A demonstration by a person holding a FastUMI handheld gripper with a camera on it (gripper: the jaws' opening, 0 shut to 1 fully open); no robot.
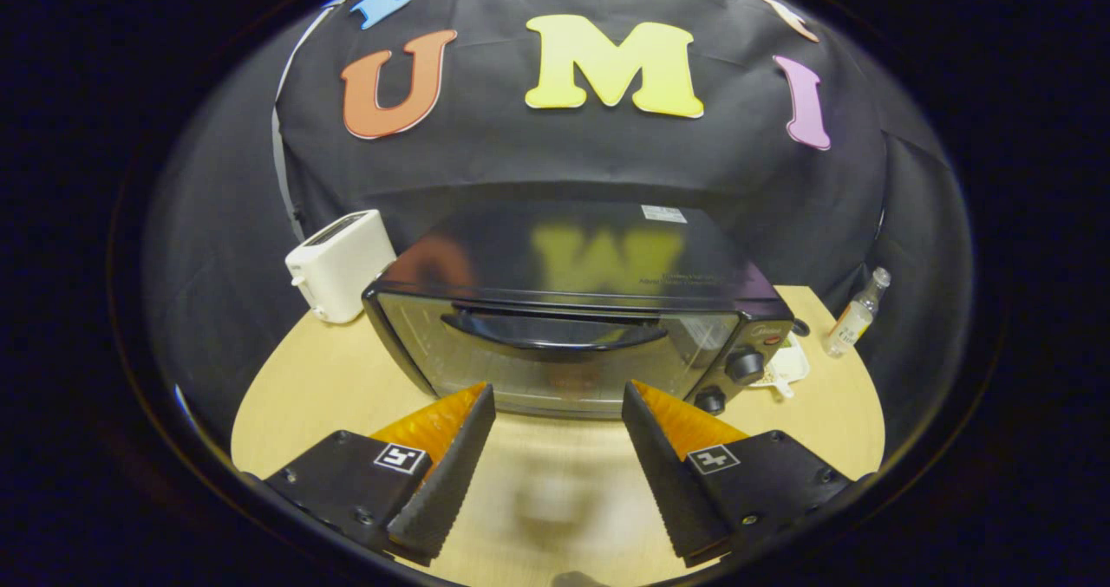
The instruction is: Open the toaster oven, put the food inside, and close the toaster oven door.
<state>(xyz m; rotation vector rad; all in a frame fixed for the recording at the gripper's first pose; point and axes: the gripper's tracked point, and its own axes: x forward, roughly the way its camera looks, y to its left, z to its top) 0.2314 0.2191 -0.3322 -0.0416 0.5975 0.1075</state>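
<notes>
A black toaster oven (pixel 564 327) stands on the light wooden table (pixel 303 396), just ahead of my fingers. Its glass door is shut, with a dark curved handle (pixel 555 331) across the top of the door and two knobs (pixel 744 366) on its right side. My gripper (pixel 559 392) is open, fingers spread wide and level with the door's lower edge, nothing between them. A blurred pale shape (pixel 546 500) lies on the table between the fingers, close in; I cannot tell what it is.
A white pop-up toaster (pixel 340 262) sits left of the oven near the wall. To the oven's right lies a small white dish (pixel 785 370), and beyond it a small clear bottle (pixel 854 314) stands by the table's edge.
</notes>
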